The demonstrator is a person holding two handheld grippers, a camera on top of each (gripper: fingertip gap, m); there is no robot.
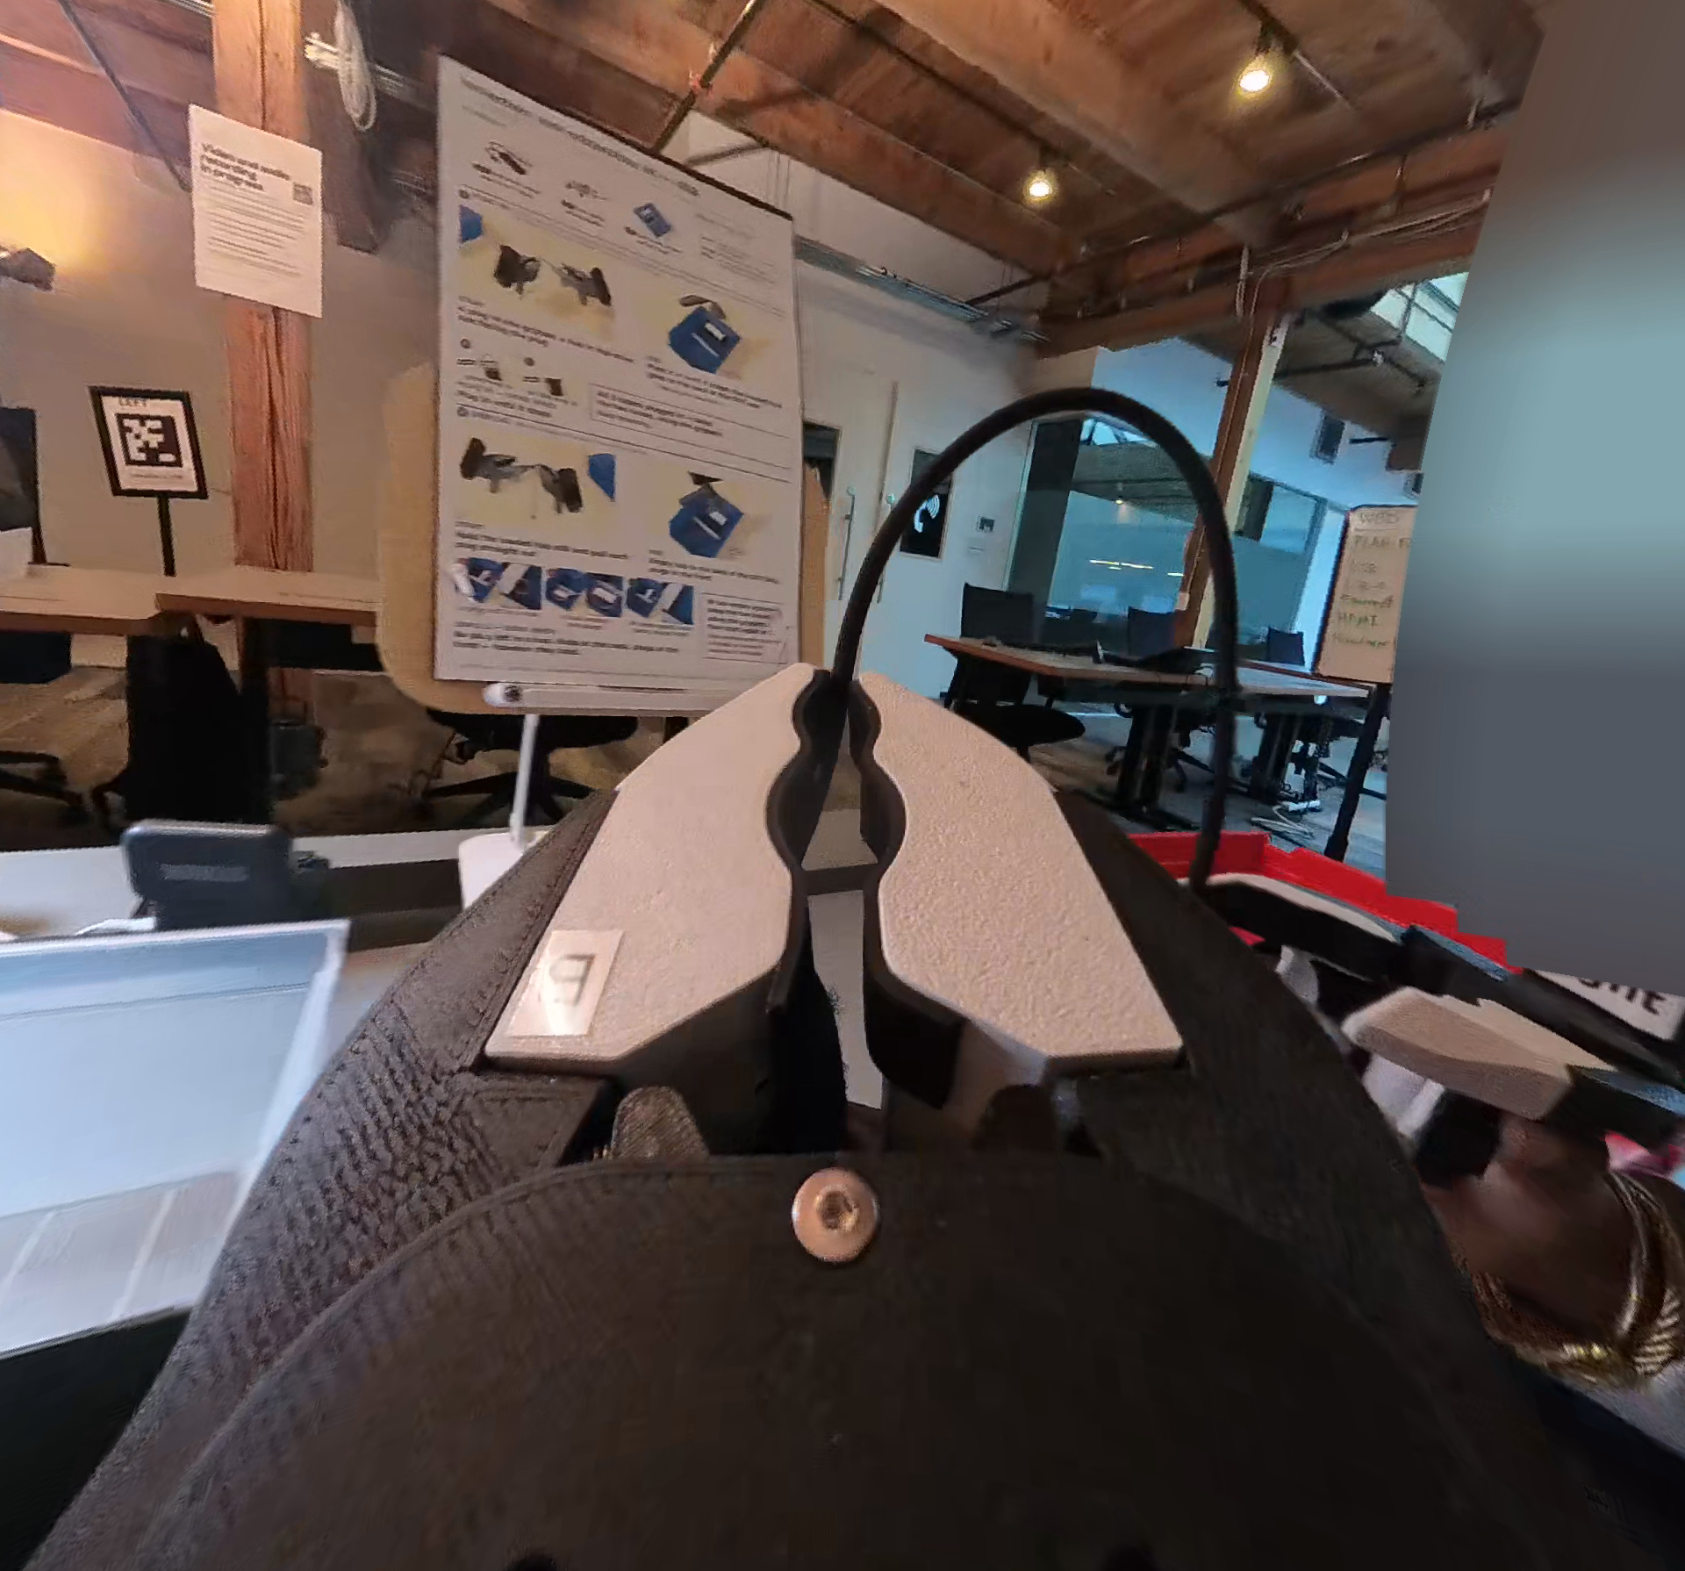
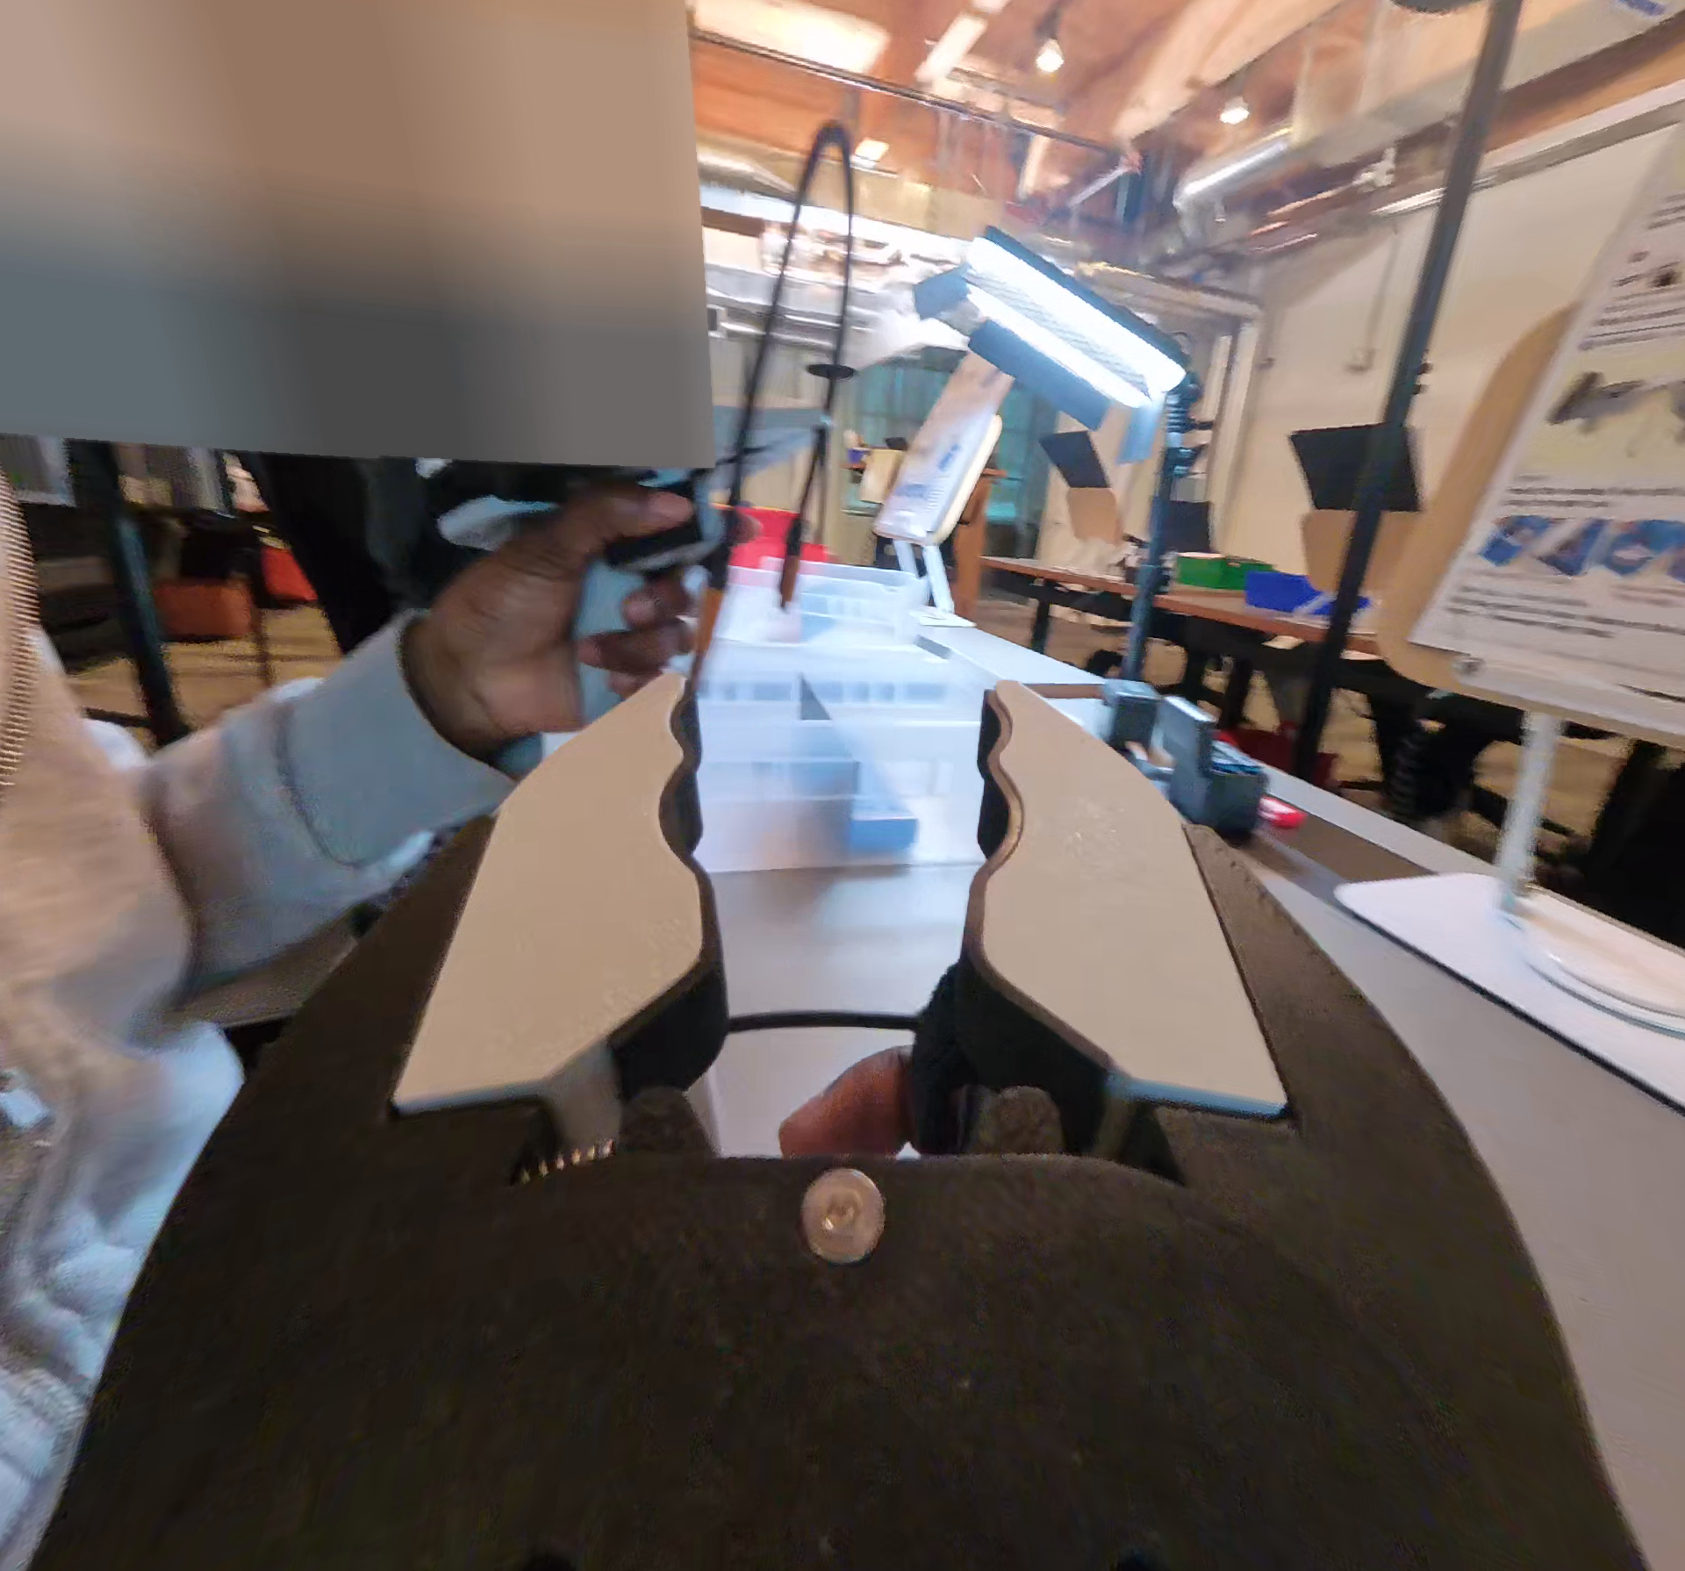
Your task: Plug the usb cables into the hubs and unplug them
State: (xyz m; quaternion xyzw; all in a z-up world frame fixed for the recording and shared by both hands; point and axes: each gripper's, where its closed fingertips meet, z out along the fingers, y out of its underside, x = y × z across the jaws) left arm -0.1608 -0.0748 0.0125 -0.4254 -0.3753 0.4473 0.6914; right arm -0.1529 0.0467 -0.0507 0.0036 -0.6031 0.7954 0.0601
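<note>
1. Wooden ceiling beams [image 1: 1003, 23] and office desks [image 1: 1140, 670] fill the background beyond your grey worktable [image 2: 821, 934].
2. Your left gripper [image 1: 834, 707] is clenched on a thin black USB cable [image 1: 1049, 424], which arches up from the fingertips and drops toward a red bin [image 1: 1213, 862].
3. Your right gripper [image 2: 834, 707] is released, fingers spread wide, nothing between them.
4. Clear plastic compartment trays [image 2: 821, 725] sit on the table ahead of it.
</note>
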